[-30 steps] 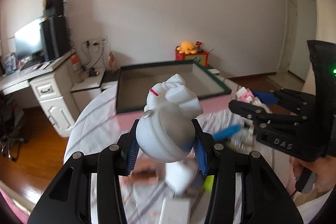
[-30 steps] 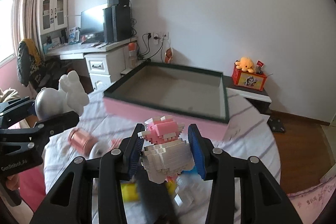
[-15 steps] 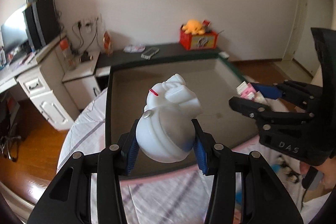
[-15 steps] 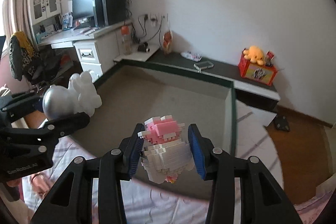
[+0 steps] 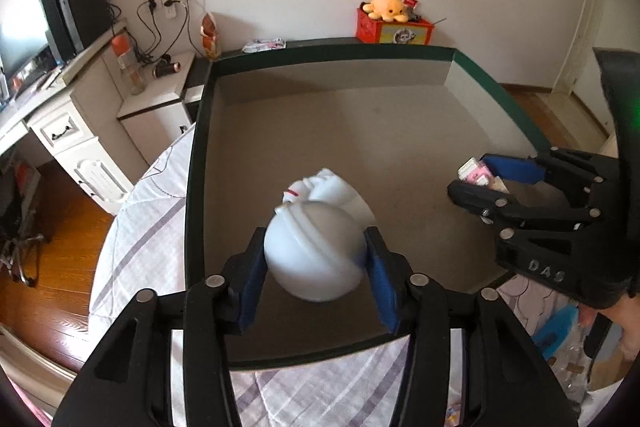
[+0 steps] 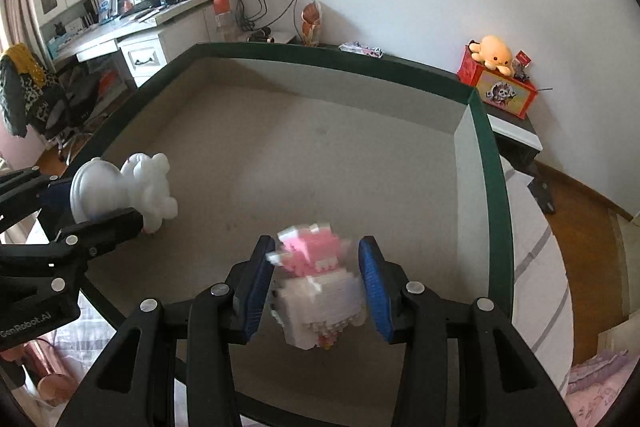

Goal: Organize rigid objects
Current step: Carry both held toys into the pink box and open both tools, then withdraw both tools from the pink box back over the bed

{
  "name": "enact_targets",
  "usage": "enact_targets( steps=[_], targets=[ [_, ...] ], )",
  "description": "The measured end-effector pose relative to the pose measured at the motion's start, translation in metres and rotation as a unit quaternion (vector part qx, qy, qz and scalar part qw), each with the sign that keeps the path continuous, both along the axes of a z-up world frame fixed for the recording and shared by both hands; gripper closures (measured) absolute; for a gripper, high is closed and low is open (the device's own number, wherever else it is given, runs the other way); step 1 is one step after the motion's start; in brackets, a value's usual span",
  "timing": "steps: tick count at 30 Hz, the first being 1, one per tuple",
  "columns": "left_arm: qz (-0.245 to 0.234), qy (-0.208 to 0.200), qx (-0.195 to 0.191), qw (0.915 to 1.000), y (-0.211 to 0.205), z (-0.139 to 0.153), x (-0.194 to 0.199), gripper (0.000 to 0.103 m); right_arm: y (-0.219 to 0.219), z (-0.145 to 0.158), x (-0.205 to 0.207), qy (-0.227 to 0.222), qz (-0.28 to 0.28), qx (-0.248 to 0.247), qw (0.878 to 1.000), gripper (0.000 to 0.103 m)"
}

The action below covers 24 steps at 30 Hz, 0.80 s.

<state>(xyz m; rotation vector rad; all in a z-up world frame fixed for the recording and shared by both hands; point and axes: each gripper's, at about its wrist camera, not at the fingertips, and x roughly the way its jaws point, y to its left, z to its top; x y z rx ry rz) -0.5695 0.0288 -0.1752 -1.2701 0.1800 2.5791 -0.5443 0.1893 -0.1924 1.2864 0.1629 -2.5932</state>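
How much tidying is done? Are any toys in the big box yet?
No toys show on the floor of the green-rimmed box yet. In hand: the left gripper is opening over it with the white figure between its jaws, and the right gripper holds the pink-and-white block figure. Left: things outside, like the pinkish cup.

A large open tray (image 5: 200, 131) sits on a bed (image 5: 140, 247). Over its near part hang two toys, side by side: a round figure (image 5: 316, 251) on the left, a brick-built figure (image 6: 316, 287) on the right. Behind the tray stands a low shelf (image 6: 516, 135) with a box (image 6: 500, 91) and a plush (image 6: 494, 55) on top; a desk (image 5: 52, 111) stands to the left.
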Motion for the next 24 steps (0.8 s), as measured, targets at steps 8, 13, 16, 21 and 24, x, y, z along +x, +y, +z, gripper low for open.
enact_targets(
  steps=[8,13,16,21,24],
  targets=[
    [0.05,0.059,0.016,0.9969,-0.021,0.033,0.034,0.013,0.016,0.035,0.035,0.049,-0.031,-0.025,0.998,0.024],
    [0.08,0.133,0.026,0.9875,-0.031,0.073,0.097,0.002,0.019,0.072,0.077,0.1,-0.04,-0.036,0.994,0.019],
    [0.088,0.176,0.018,0.9802,-0.032,0.092,0.14,0.0,0.018,0.096,0.118,0.144,-0.039,-0.036,0.988,0.009],
    [0.09,0.232,0.031,0.968,-0.031,0.112,0.215,0.0,0.012,0.125,0.191,0.217,-0.029,-0.043,0.975,0.0],
    [0.099,0.251,0.045,0.9618,-0.032,0.119,0.25,0.0,0.008,0.135,0.232,0.251,-0.031,-0.042,0.967,0.0]
  ],
)
